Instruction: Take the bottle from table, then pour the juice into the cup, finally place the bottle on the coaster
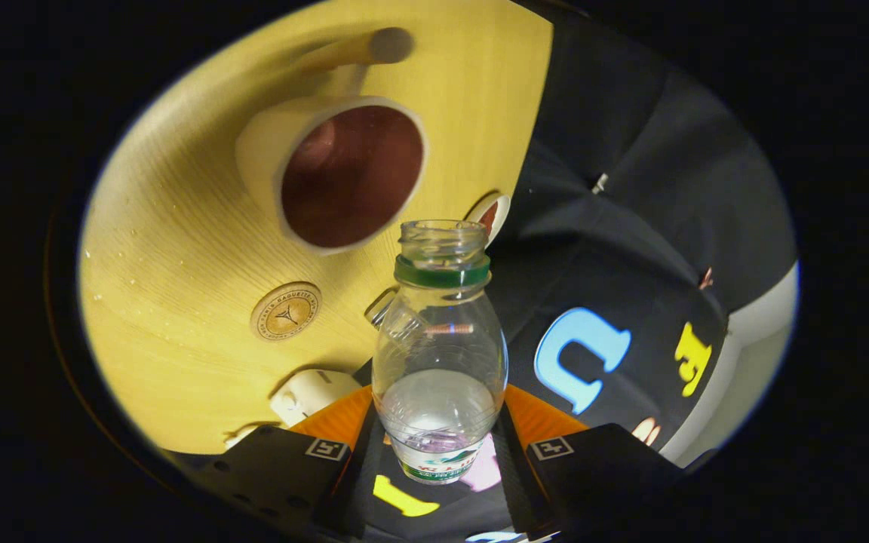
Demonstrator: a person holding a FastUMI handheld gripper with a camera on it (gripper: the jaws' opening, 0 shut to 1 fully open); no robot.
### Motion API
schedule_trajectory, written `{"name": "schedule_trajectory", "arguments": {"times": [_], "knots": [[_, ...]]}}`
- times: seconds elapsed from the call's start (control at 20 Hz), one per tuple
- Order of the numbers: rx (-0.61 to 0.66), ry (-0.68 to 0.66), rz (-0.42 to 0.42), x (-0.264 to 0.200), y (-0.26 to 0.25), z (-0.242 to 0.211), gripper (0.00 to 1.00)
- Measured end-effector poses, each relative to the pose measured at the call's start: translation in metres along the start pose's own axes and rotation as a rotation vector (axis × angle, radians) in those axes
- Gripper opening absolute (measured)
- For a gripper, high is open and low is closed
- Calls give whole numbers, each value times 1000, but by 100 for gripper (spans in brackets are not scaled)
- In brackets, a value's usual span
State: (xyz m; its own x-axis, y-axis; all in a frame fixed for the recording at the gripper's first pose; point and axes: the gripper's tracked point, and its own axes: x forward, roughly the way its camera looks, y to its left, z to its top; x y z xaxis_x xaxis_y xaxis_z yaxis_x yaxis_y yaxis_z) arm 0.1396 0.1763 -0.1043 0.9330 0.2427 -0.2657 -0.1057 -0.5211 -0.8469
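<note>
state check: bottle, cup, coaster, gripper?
bottle: uncapped, held between the fingers, some clear liquid inside, mouth close to the cup's rim.
cup: on the table, open mouth facing the camera, dark red inside; liquid level unclear.
coaster: flat on the table, bare.
gripper: shut on the bottle's lower body.

Warm, even light falls on my yellow table (178, 249), while the cloth wall beyond stays dim. Fisheye curvature bends the table's edge and the cup (329, 173); the wooden handle (359, 49) past it is smeared by blur. Small highlights glint on the clear bottle (440, 354), sharp between my fingers.
</note>
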Motion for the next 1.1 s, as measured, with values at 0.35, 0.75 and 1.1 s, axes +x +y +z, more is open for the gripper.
{"name": "schedule_trajectory", "arguments": {"times": [0.35, 0.75, 1.1], "knots": [[532, 146, 40, -47, -34, -42, 72], [1314, 245, 96, -55, -51, -75, 73], [1755, 234, 91, -41, -42, -94, 73]]}}
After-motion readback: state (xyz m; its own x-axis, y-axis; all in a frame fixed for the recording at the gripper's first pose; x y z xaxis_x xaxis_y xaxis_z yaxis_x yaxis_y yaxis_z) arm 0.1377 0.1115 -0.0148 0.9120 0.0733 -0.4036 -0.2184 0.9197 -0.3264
